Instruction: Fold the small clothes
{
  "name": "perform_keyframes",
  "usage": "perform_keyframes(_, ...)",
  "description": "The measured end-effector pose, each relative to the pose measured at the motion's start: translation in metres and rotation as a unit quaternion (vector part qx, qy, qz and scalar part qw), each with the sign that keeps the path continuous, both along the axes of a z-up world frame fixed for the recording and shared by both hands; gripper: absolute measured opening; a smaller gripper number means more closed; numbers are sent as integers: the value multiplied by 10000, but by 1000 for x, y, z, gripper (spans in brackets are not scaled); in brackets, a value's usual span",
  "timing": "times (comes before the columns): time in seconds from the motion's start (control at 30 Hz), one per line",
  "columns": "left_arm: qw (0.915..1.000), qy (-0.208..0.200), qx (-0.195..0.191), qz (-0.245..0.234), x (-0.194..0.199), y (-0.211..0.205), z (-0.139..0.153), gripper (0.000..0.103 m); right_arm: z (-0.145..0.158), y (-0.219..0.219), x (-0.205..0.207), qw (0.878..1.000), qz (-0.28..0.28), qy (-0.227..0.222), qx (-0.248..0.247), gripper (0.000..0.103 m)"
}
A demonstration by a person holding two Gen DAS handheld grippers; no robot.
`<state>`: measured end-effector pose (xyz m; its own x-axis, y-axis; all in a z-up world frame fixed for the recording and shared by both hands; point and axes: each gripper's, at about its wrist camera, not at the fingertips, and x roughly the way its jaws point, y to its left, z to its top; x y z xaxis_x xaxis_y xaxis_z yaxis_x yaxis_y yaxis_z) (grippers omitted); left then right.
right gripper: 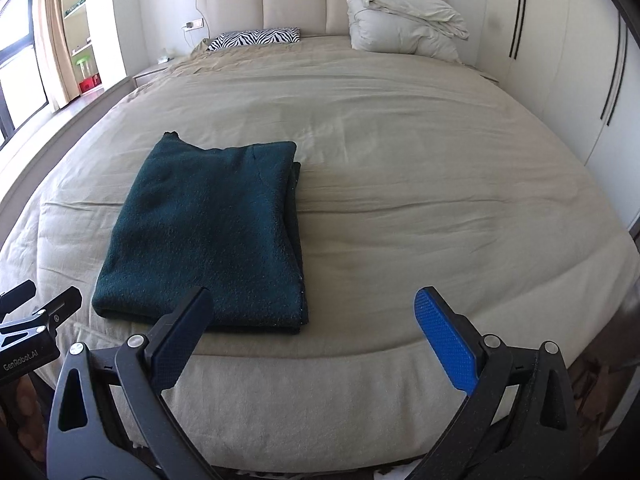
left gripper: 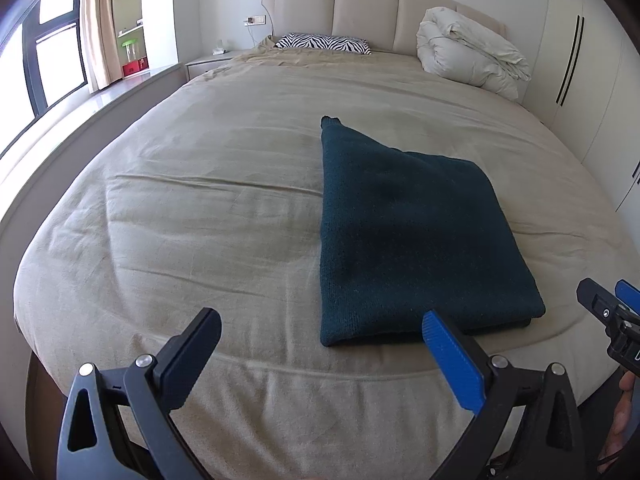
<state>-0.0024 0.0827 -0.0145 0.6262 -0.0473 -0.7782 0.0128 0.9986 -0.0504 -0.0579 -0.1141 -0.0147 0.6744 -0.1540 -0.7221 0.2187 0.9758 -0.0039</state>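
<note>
Left tongs [left gripper: 322, 330] and right tongs [right gripper: 314, 308] both spread wide and empty at the bed's [right gripper: 400, 184] near edge, folded dark green sweater [right gripper: 208, 236] flat just beyond, zebra pillow [right gripper: 256, 37] and bundled duvet [right gripper: 404, 20] by headboard.

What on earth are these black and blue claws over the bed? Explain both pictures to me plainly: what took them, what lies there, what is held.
No robot here: a person holds a two-finger gripper in each hand, with a wide-angle camera on each looking along its fingers. One picture comes from the left gripper, the other from the right gripper. Both are open and hold nothing. On the beige bed cover lies a dark green knitted garment, folded into a rough rectangle, one narrow part sticking out at its far end. By the headboard lie a zebra-print pillow and a bundled white duvet.
</note>
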Motion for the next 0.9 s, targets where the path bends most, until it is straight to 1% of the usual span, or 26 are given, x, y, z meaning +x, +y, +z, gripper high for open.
perform_keyframes(0.9,10000,-35,61,-12,-2,-1,1,103,-5,1,5,9999,37,90,51,103)
